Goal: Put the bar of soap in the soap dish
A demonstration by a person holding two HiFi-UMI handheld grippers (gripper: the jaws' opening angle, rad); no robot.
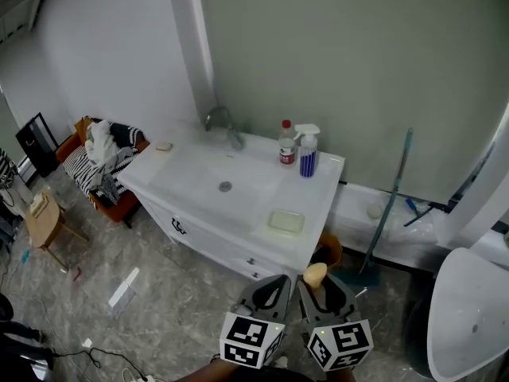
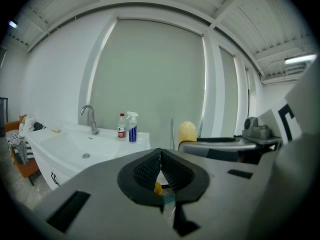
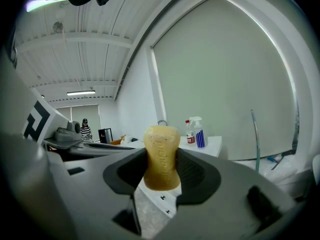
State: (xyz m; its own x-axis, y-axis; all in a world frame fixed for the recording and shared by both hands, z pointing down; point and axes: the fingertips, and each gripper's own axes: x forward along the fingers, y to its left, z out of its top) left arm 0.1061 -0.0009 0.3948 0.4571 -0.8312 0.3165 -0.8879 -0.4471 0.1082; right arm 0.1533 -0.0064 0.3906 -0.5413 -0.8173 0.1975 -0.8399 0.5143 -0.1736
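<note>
Our right gripper (image 1: pixel 320 283) held the bar of soap (image 3: pixel 161 156) upright between its ribbed pads, well apart from the soap dish (image 1: pixel 286 222) on the white counter (image 1: pixel 322 183). Our left gripper (image 1: pixel 266 291) was closed on nothing. The soap looked waxy, rounded and tan. We judged it could slip from the pads, or skid off the shallow, glossy green dish.

left gripper (image 1: pixel 276 282) closed, right gripper (image 1: pixel 320 286) clamps soap (image 1: pixel 315 274).
</note>
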